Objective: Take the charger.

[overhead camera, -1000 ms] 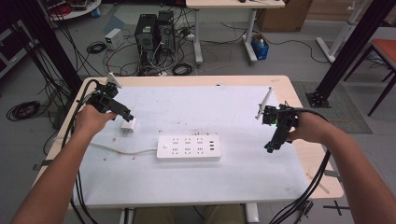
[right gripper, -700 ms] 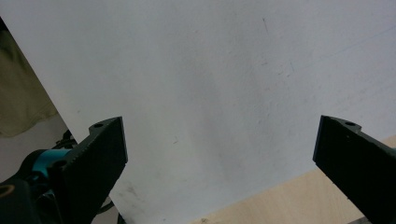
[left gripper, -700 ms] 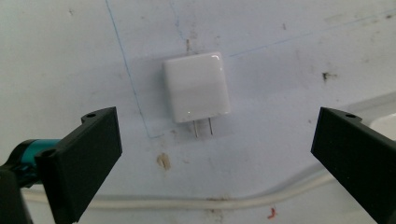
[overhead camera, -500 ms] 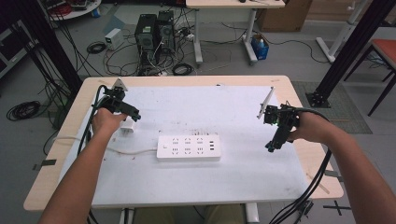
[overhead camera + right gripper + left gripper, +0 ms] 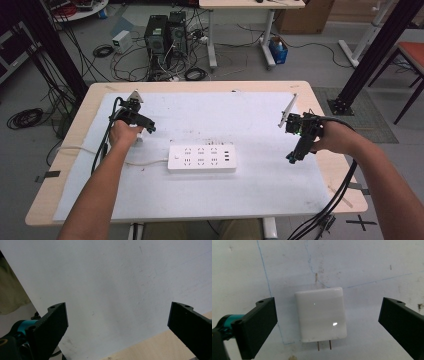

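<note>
My left gripper [image 5: 325, 322] hangs over the white mat [image 5: 240, 115] on the table's left side, jaws spread wide apart. Between them, touching neither, a white charger [image 5: 320, 314] lies flat on the mat, its two metal prongs pointing back toward the gripper. In the high view the charger [image 5: 139, 135] is mostly hidden behind my left hand [image 5: 124, 133], so I can only just make it out there.

To its right, near the middle of the mat, lies a white power strip [image 5: 202, 158], with its pale cord [image 5: 145, 162] running left toward the table edge, passing under my forearm.

My right gripper [image 5: 293, 158] is held well apart at the mat's right side, tilted downward, jaws also wide open with nothing between them. Below it I see bare mat and the wooden table edge [image 5: 160, 350].
</note>
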A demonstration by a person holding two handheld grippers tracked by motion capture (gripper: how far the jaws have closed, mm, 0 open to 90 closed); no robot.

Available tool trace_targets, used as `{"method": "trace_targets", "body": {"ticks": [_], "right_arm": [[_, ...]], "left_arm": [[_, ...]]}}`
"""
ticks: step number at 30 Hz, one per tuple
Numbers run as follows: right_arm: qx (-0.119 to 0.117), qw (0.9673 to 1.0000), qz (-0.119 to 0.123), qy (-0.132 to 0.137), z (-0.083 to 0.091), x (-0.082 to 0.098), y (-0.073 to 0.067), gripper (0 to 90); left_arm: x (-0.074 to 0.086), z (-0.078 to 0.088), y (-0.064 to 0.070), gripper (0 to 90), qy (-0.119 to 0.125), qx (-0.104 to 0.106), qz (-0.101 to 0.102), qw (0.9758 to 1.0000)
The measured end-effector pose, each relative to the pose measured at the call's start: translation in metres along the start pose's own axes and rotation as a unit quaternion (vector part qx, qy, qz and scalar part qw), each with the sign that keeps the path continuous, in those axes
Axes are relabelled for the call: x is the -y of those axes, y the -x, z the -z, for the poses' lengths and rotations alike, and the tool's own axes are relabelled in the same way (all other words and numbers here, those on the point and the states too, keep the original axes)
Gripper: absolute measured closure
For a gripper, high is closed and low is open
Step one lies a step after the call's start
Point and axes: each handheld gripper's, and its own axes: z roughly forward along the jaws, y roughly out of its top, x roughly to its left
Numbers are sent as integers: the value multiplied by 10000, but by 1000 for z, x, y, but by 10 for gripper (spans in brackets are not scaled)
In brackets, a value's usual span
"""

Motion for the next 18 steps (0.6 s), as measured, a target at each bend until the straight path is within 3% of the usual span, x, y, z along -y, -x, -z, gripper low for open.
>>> {"method": "trace_targets", "body": {"ticks": [6, 8, 14, 18], "right_arm": [[-26, 10000, -48, 13, -3, 3, 1, 22], [-44, 10000, -52, 20, -4, 4, 2, 23], [-57, 10000, -74, 19, -6, 5, 4, 22], [-60, 10000, -48, 30, -7, 4, 4, 23]], "left_arm": [[2, -12, -4, 36, -61, -84, 93, 9999], [3, -13, -6, 122, -5, -20, 84, 10000], [4, -17, -8, 127, -4, -111, 100, 9999], [5, -19, -9, 172, -14, -53, 108, 9999]]}}
